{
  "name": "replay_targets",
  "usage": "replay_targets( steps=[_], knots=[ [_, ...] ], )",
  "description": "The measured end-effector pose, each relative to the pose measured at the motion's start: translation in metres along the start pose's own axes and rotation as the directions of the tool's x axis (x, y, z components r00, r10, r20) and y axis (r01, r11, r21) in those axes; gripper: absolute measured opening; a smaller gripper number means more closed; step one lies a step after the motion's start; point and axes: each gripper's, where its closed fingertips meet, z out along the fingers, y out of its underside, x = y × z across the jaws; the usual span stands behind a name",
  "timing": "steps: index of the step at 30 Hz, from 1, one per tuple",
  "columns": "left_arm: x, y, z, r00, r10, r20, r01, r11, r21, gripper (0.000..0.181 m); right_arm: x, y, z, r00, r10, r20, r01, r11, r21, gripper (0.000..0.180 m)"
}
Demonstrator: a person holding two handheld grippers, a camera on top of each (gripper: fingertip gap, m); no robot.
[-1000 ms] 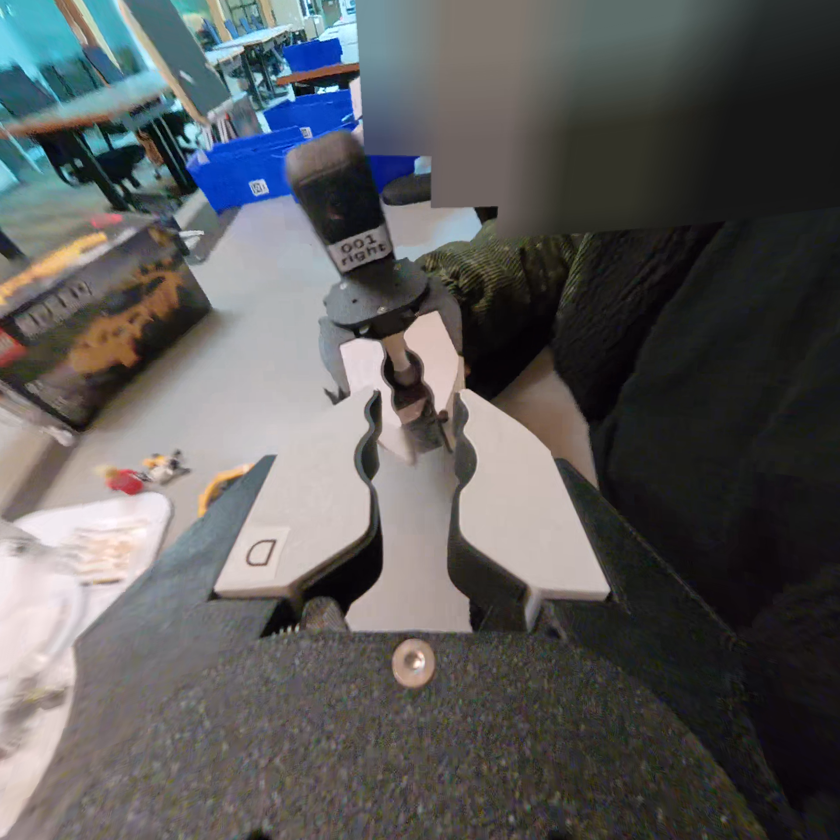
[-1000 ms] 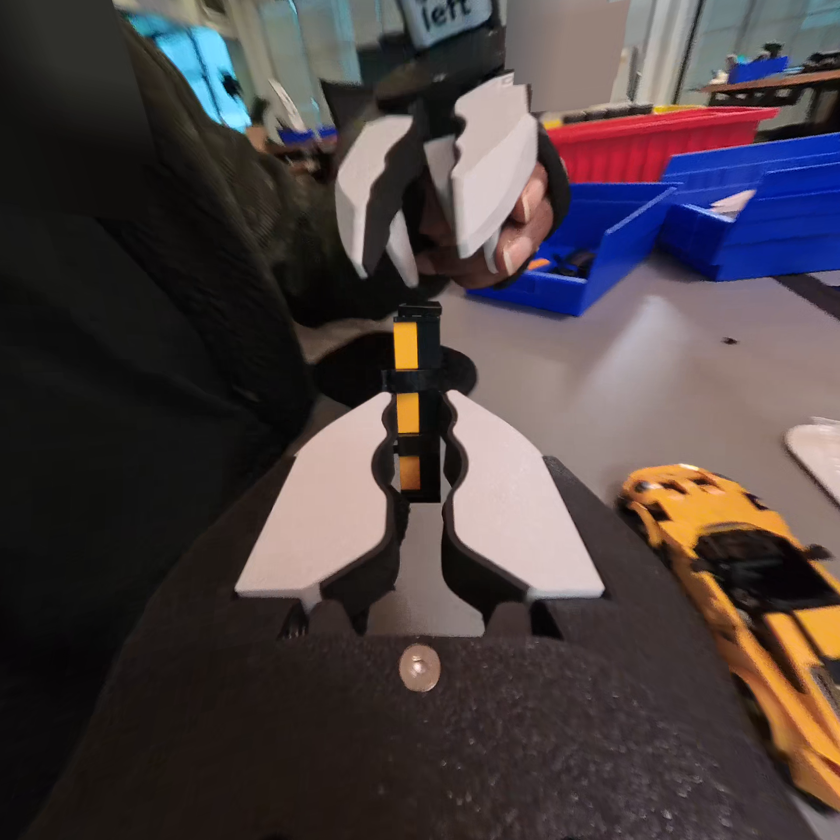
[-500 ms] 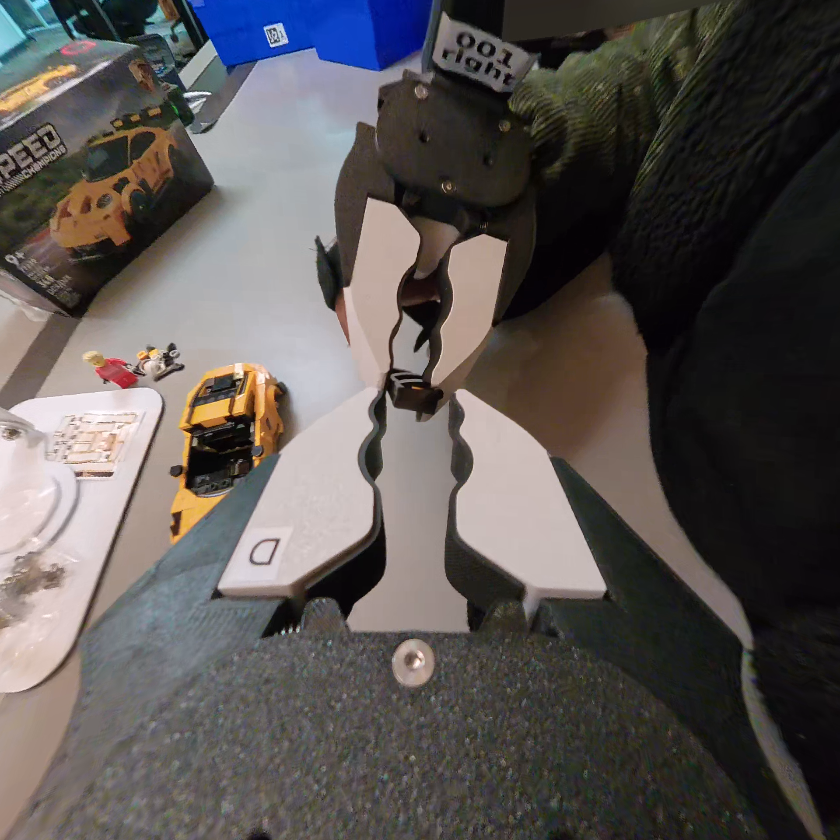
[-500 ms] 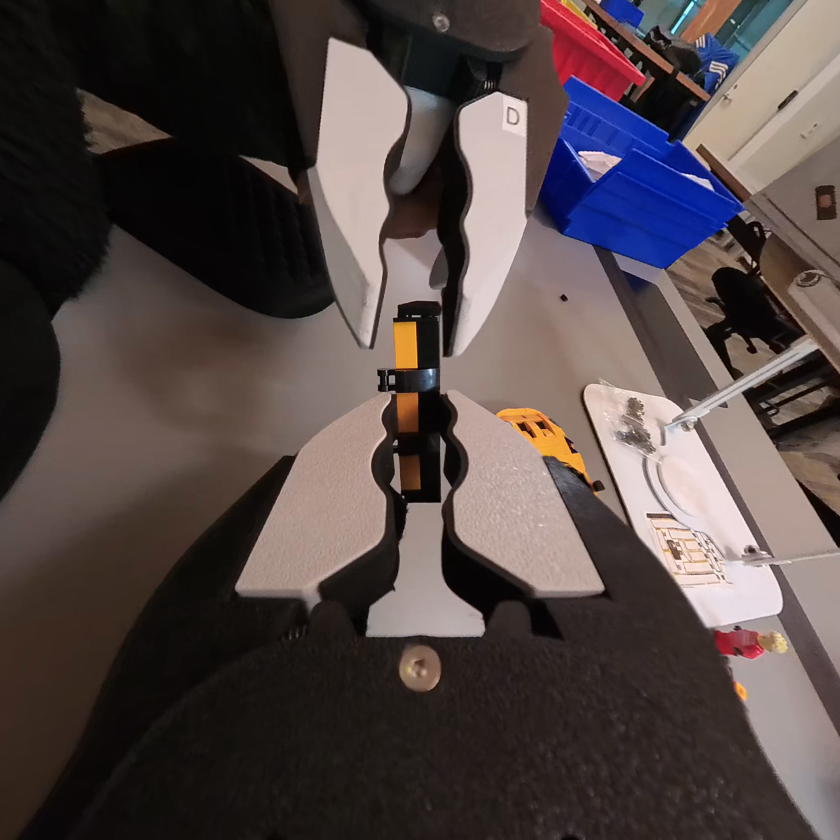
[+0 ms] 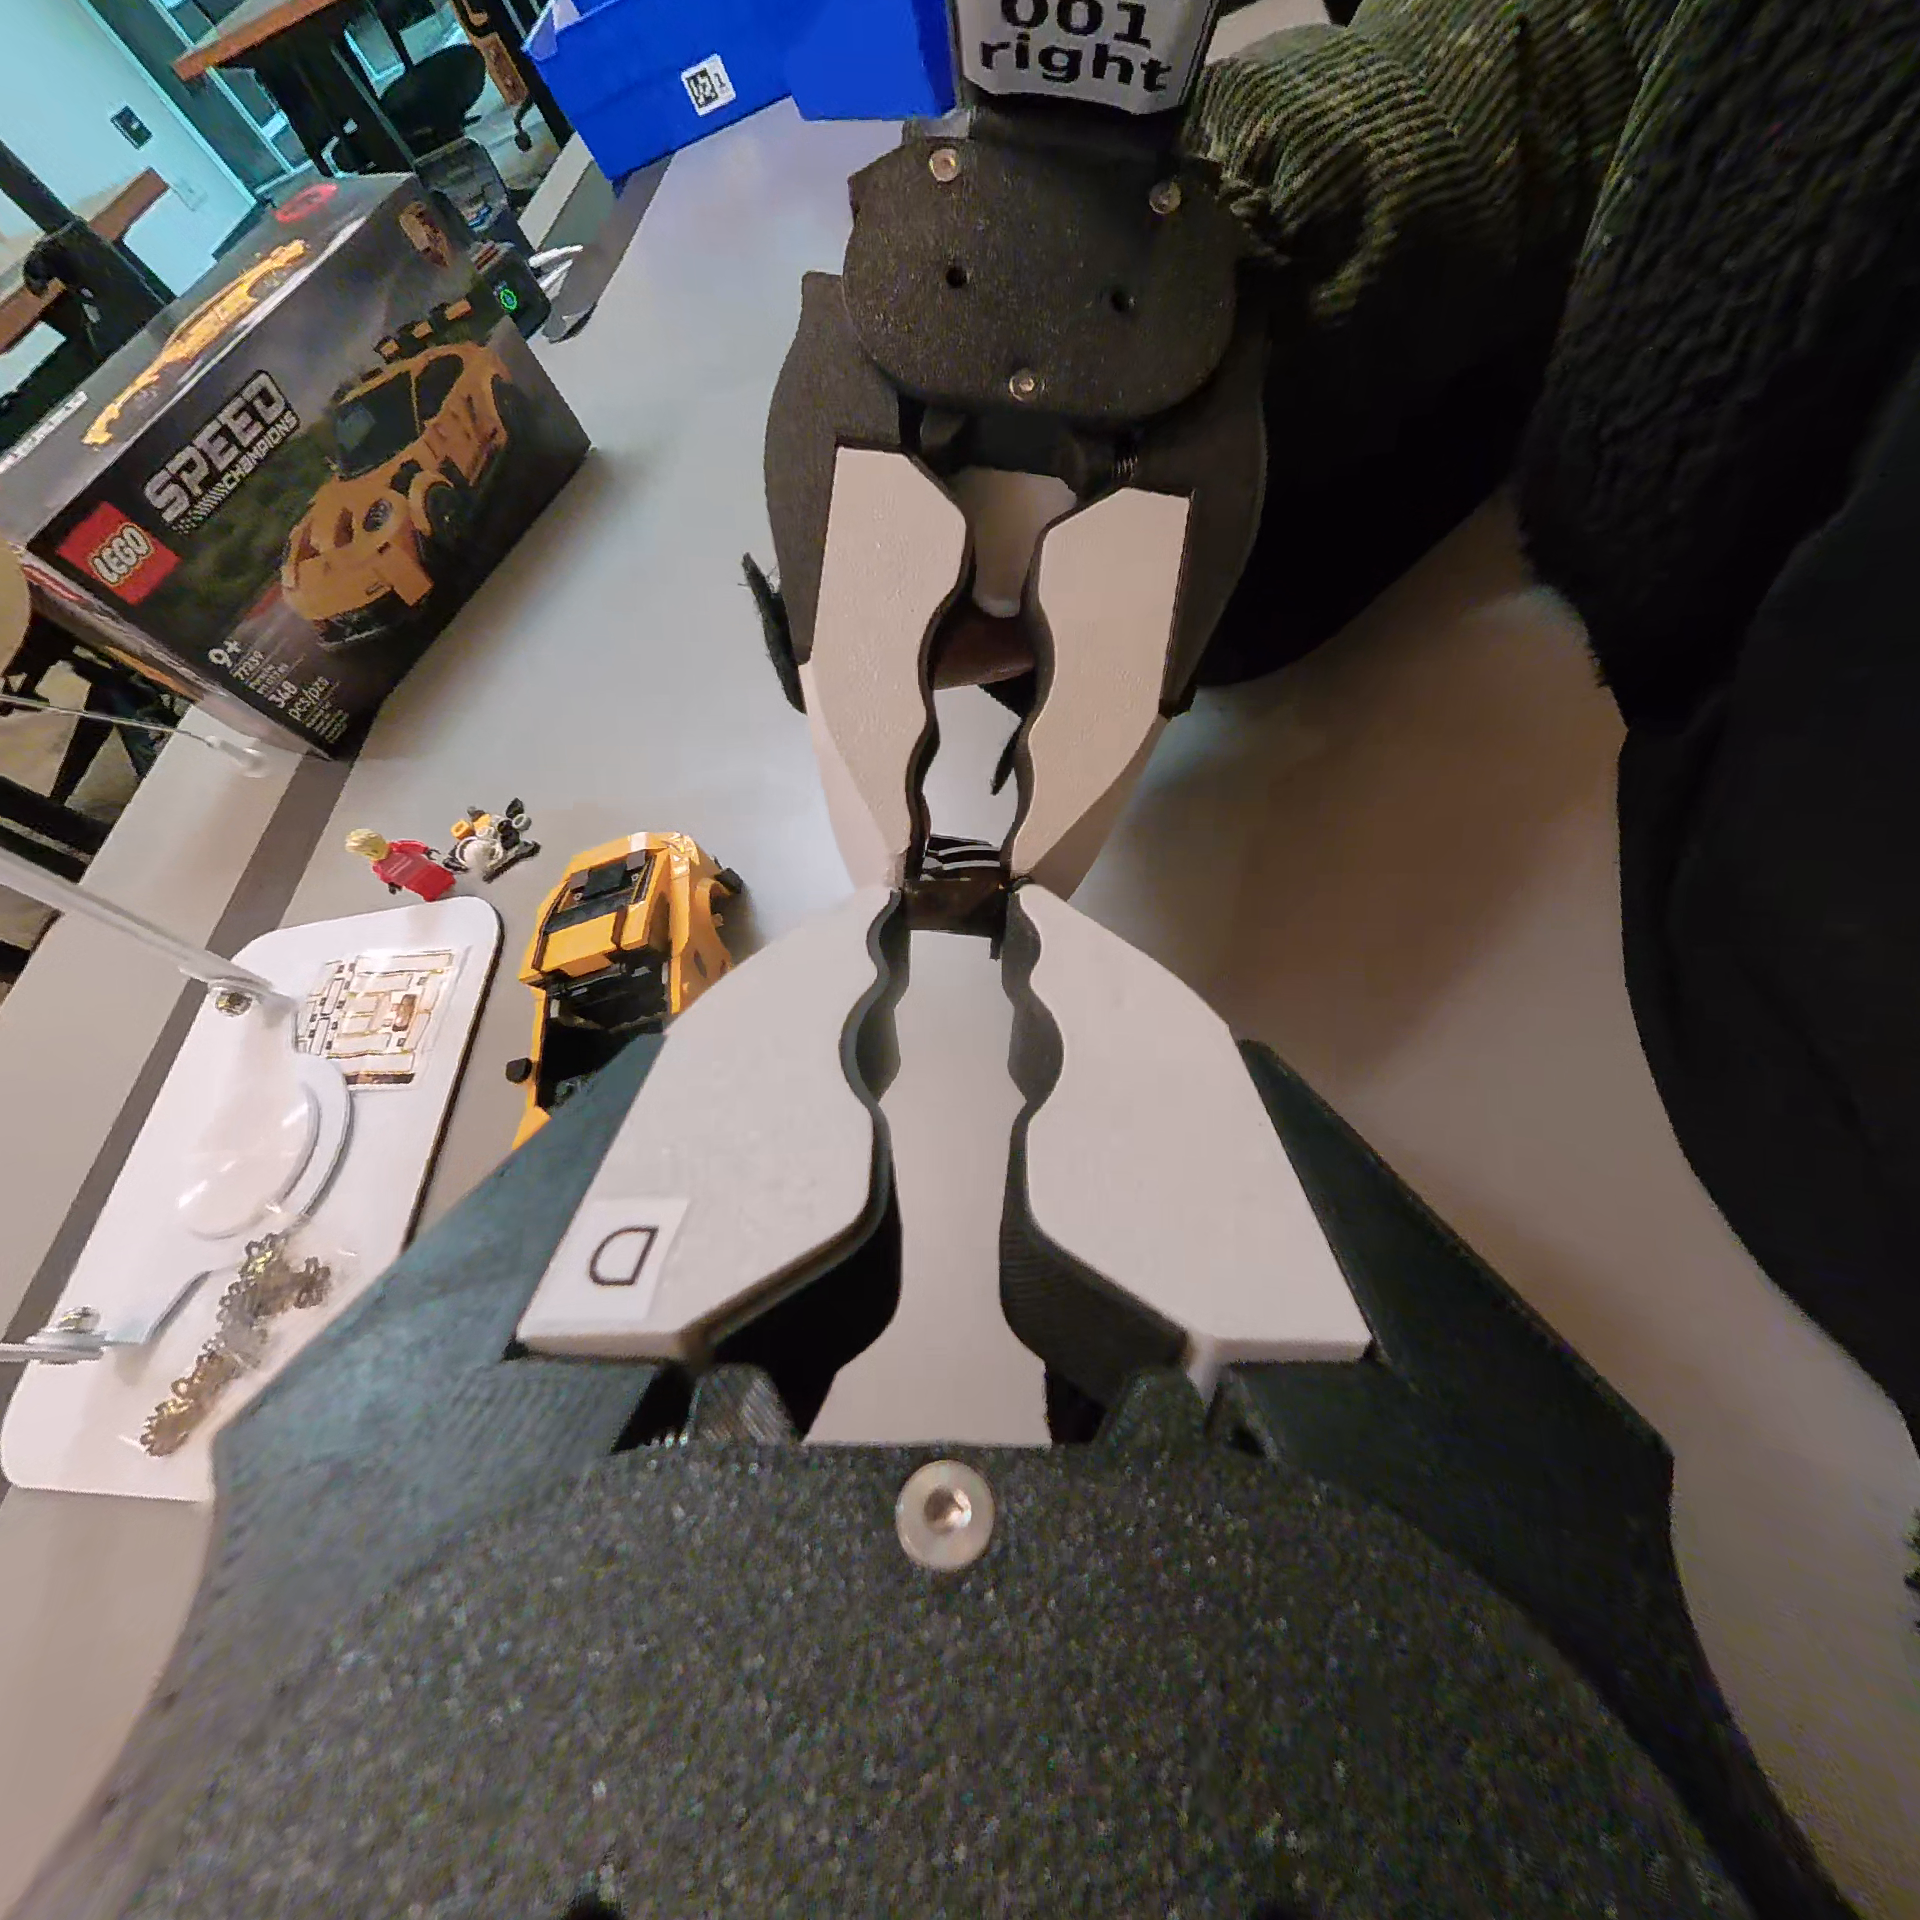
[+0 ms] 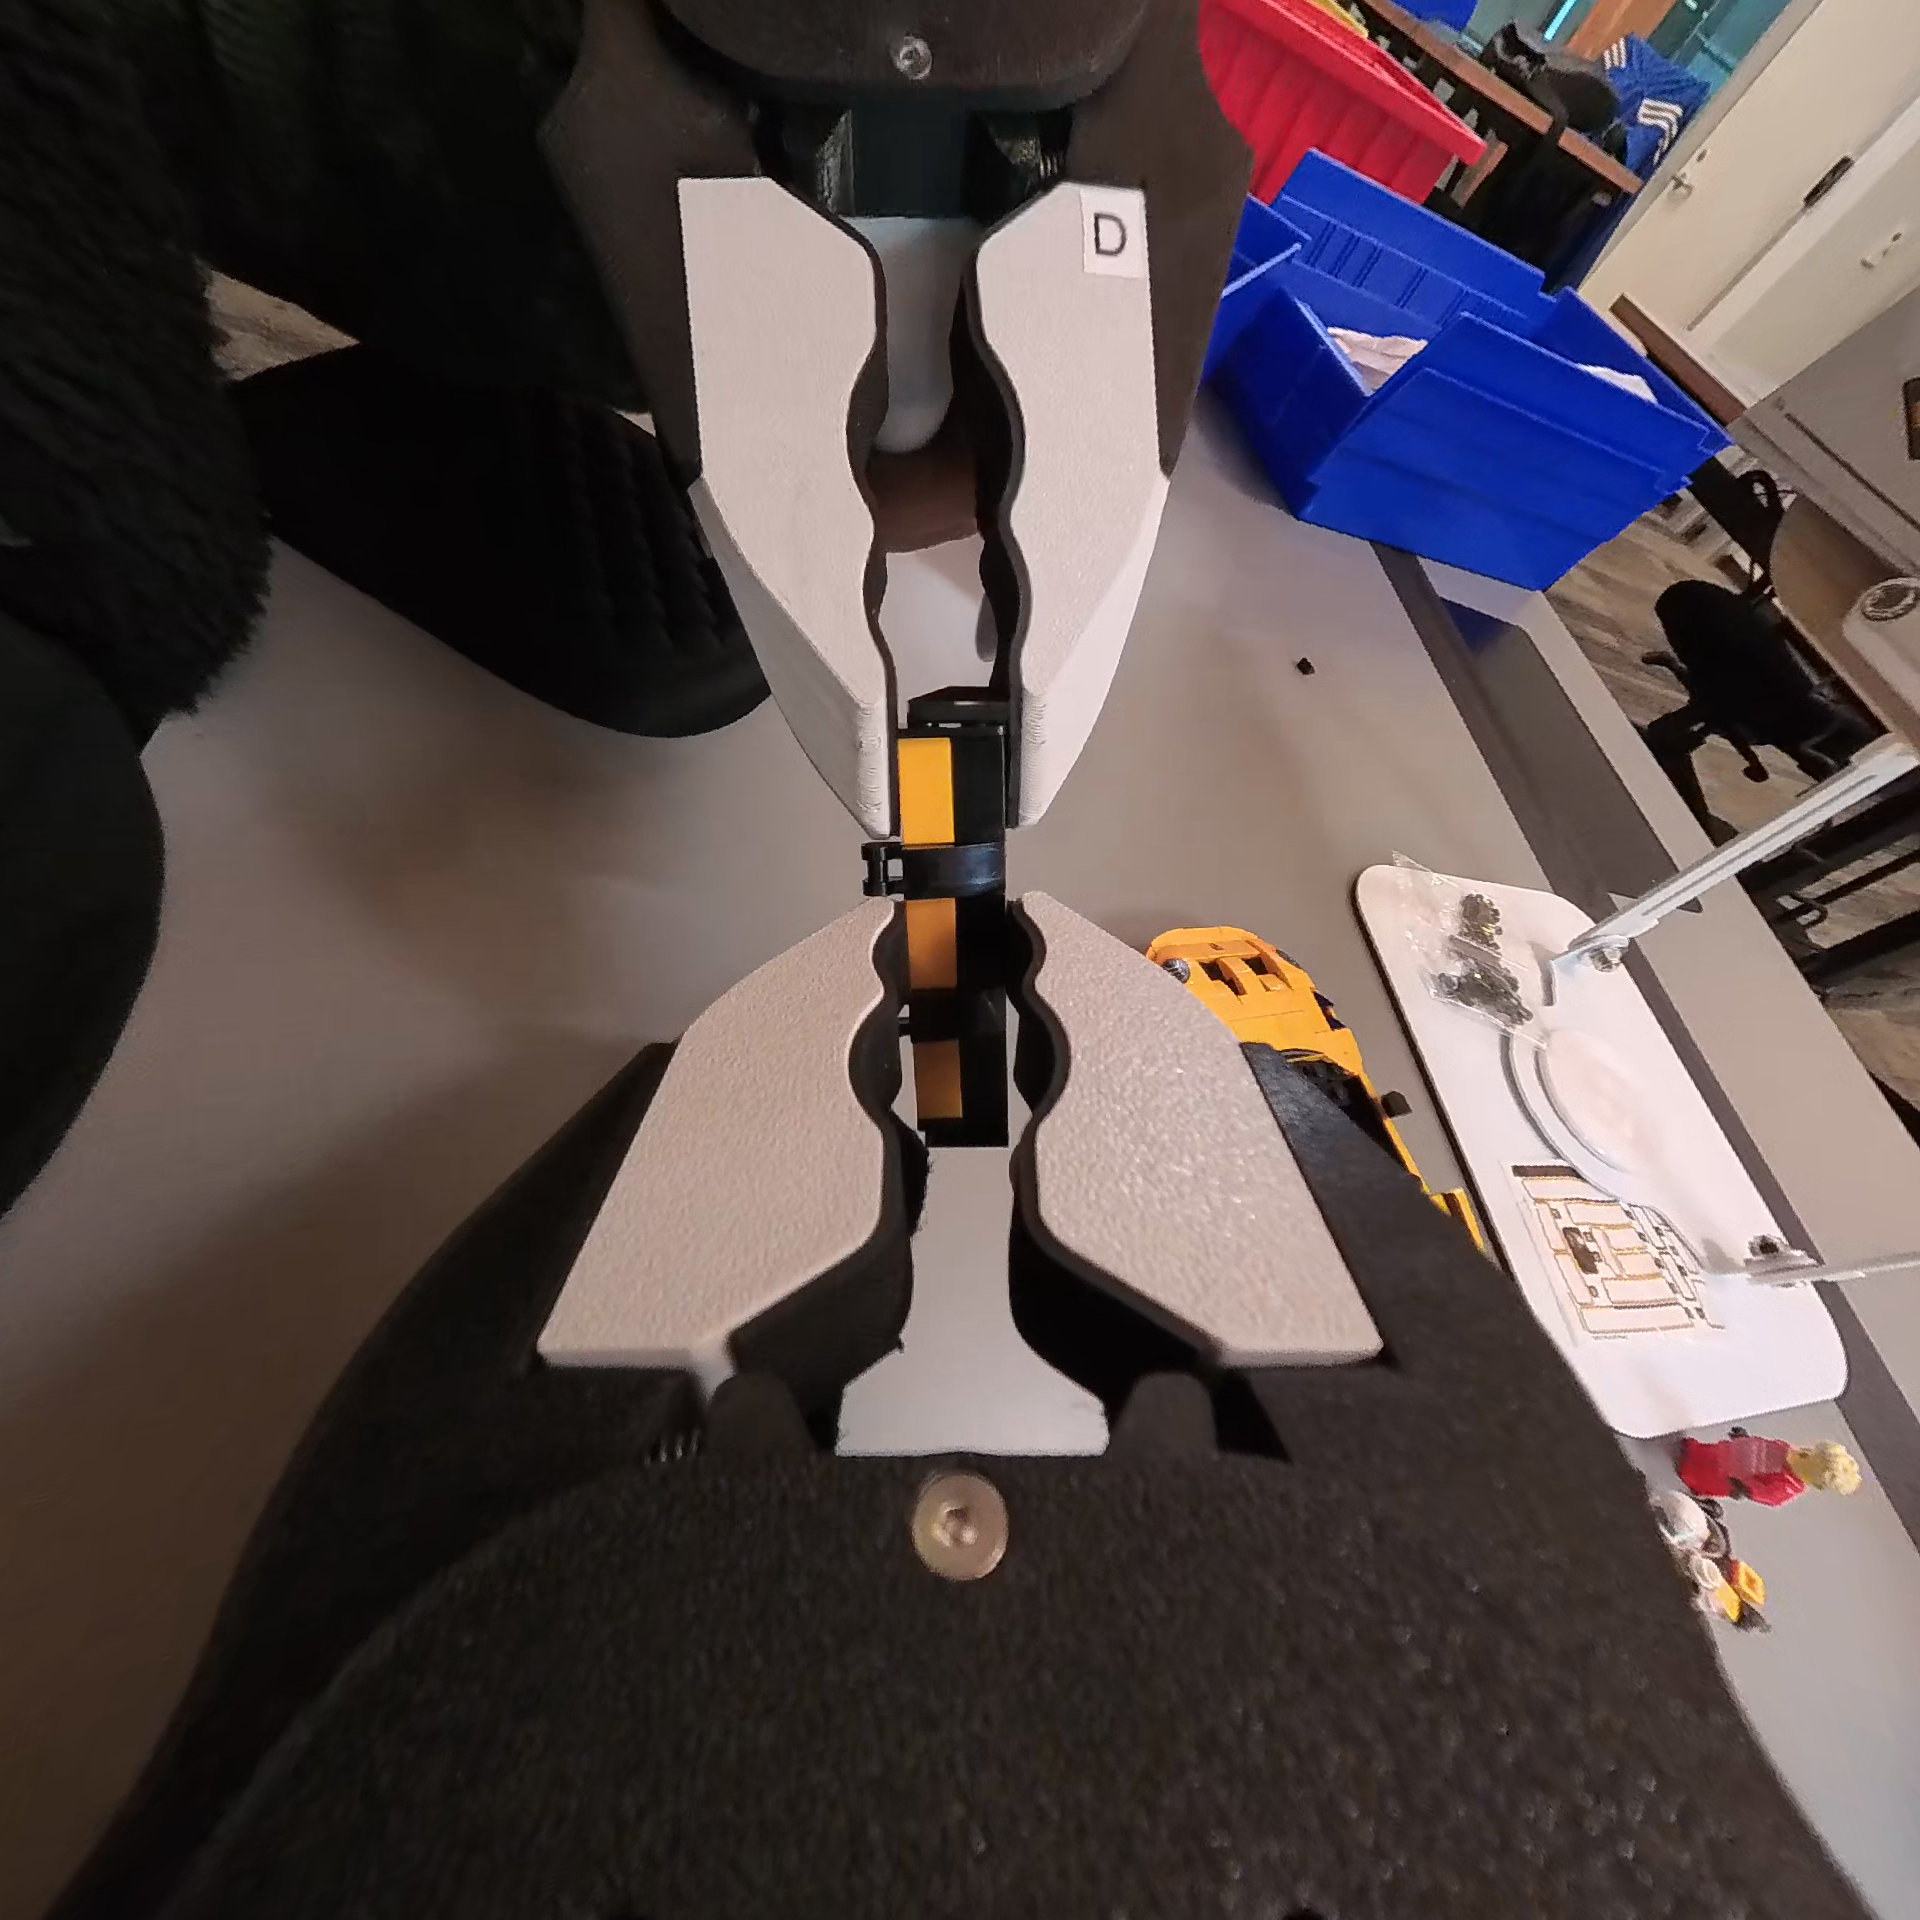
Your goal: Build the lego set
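Facing each other tip to tip in the left wrist view, the left gripper and the right gripper meet over the grey table. A small black-and-yellow piece sits between the two pairs of tips; the left jaws stand narrowly apart and appear to close on its near end, though little of it shows from here. To the left of the left gripper lies the yellow car, partly hidden behind the gripper's body. Beyond the car lie a red minifigure and a few loose bits. Further left is a white tray with a sticker sheet and a bag of small parts. The set's box stands far left, and a dark sleeve fills the right side.

In the right wrist view, the right gripper clamps the lower half of the piece, held upright along the fingers. The left gripper, pointing back at the camera, grips the piece's upper end, with a black clip around the piece in the gap between them. Just right of the right gripper the car peeks out, its rear blocked by the gripper body. Further right lies the tray, with the minifigure nearer the camera. Blue bins stand beyond, at upper right.
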Motion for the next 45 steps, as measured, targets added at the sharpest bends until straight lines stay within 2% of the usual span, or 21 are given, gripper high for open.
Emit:
replay_targets(
  steps=[7, 11, 13, 15, 18, 20, 24, 28, 31, 34, 36, 39, 42, 45],
  knots=[
    [-0.002, 0.004, 0.001, 0.999, -0.038, 0.007, 0.038, 0.999, 0.015, 0.02, 0.003, 0.004, 0.003, 0.999, -0.027, -0.031, 0.027, 0.999, -0.018, 0.017],
    [-0.006, 0.003, -0.003, 0.982, -0.188, -0.025, 0.19, 0.979, 0.071, 0.032, 0.008, 0.008, 0.004, 0.996, -0.048, -0.074, 0.046, 0.998, -0.035, 0.017],
    [-0.011, 0.0, -0.007, 0.944, -0.323, -0.061, 0.328, 0.935, 0.133, 0.033, 0.013, 0.007, 0.003, 0.993, -0.049, -0.11, 0.046, 0.998, -0.032, 0.017],
    [-0.017, -0.002, -0.011, 0.876, -0.471, -0.104, 0.483, 0.854, 0.194, 0.031, 0.021, 0.007, 0.003, 0.985, -0.043, -0.164, 0.039, 0.999, -0.026, 0.017],
    [-0.027, -0.003, -0.011, 0.792, -0.602, -0.103, 0.604, 0.747, 0.277, 0.027, 0.034, 0.005, 0.002, 0.967, -0.014, -0.255, 0.011, 1.0, -0.012, 0.016],
    [-0.033, -0.005, -0.006, 0.777, -0.628, -0.047, 0.606, 0.726, 0.325, 0.027, 0.041, 0.004, 0.002, 0.952, 0.031, -0.305, -0.031, 1.0, 0.007, 0.016],
    [-0.045, -0.012, 0.003, 0.773, -0.628, 0.091, 0.551, 0.735, 0.395, 0.023, 0.052, 0.003, 0.002, 0.916, 0.132, -0.379, -0.121, 0.991, 0.052, 0.016],
    [-0.054, -0.012, 0.011, 0.739, -0.653, 0.164, 0.557, 0.73, 0.395, 0.015, 0.058, -0.001, -0.003, 0.888, 0.167, -0.429, -0.145, 0.986, 0.085, 0.016],
    [-0.055, -0.014, 0.015, 0.748, -0.638, 0.182, 0.541, 0.746, 0.389, 0.012, 0.06, 0.0, -0.005, 0.879, 0.182, -0.442, -0.159, 0.983, 0.089, 0.016],
    [-0.054, -0.013, 0.016, 0.775, -0.605, 0.18, 0.525, 0.776, 0.35, 0.011, 0.059, 0.001, -0.004, 0.886, 0.189, -0.422, -0.166, 0.982, 0.092, 0.017],
    [-0.051, -0.012, 0.015, 0.803, -0.58, 0.135, 0.523, 0.795, 0.306, 0.011, 0.055, 0.0, -0.002, 0.908, 0.175, -0.382, -0.153, 0.984, 0.087, 0.024],
    [-0.042, -0.012, 0.01, 0.841, -0.541, -0.021, 0.531, 0.817, 0.225, 0.011, 0.042, -0.006, -0.002, 0.958, 0.132, -0.256, -0.109, 0.989, 0.102, 0.028],
    [-0.032, -0.008, 0.001, 0.877, -0.456, -0.151, 0.476, 0.865, 0.158, 0.01, 0.026, -0.006, -0.008, 0.992, 0.052, -0.116, -0.041, 0.995, 0.095, 0.029],
    [-0.014, -0.001, -0.004, 0.854, -0.421, -0.306, 0.458, 0.887, 0.058, 0.01, 0.016, -0.009, -0.017, 0.999, 0.012, -0.032, -0.008, 0.992, 0.124, 0.028]
  ],
)
